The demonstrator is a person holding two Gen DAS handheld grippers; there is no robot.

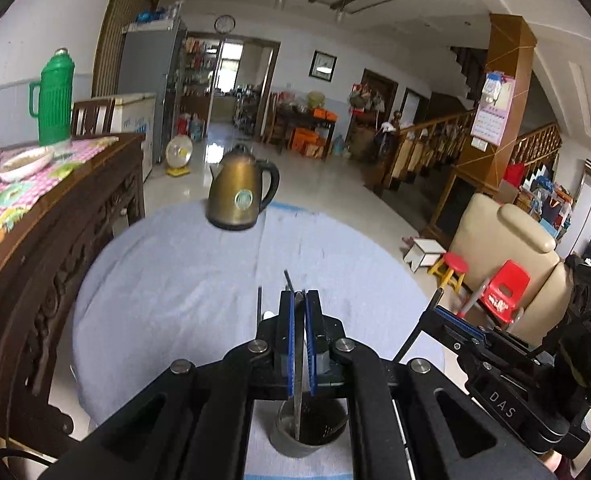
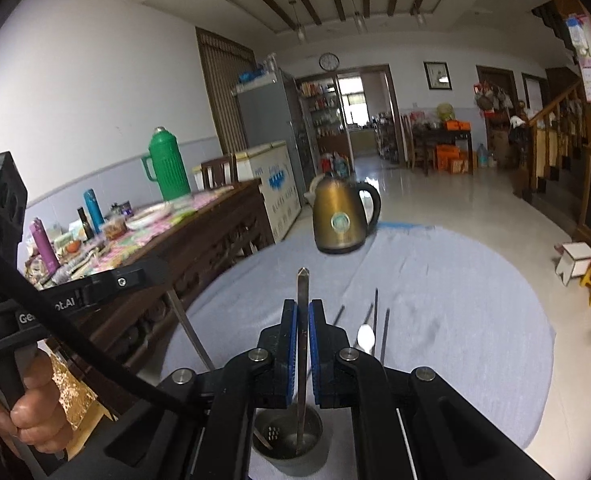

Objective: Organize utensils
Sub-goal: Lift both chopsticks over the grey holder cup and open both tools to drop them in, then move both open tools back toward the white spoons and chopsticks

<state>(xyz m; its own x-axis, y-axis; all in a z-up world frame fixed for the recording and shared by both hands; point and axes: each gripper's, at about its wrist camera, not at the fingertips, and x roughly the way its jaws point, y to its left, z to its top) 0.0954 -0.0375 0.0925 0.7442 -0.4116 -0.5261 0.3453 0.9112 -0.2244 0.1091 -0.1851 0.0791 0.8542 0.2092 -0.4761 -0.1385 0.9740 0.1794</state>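
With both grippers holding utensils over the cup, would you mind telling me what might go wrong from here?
1. Both jaws are shut on long metal utensils aimed at one small grey metal cup; lowered together, the utensils or the grippers may clash.
2. The light-looking cup may tip if a utensil catches its rim.
3. Dark chopsticks and a white spoon lie loose on the blue-grey tablecloth nearby; a sweep of either gripper might knock them away.

Both hand-held grippers (image 1: pixel 300 300) (image 2: pixel 303 308) clamped

White walls (image 2: pixel 75 80), glossy floor (image 1: pixel 327 176), beamed ceiling (image 2: pixel 335 4)
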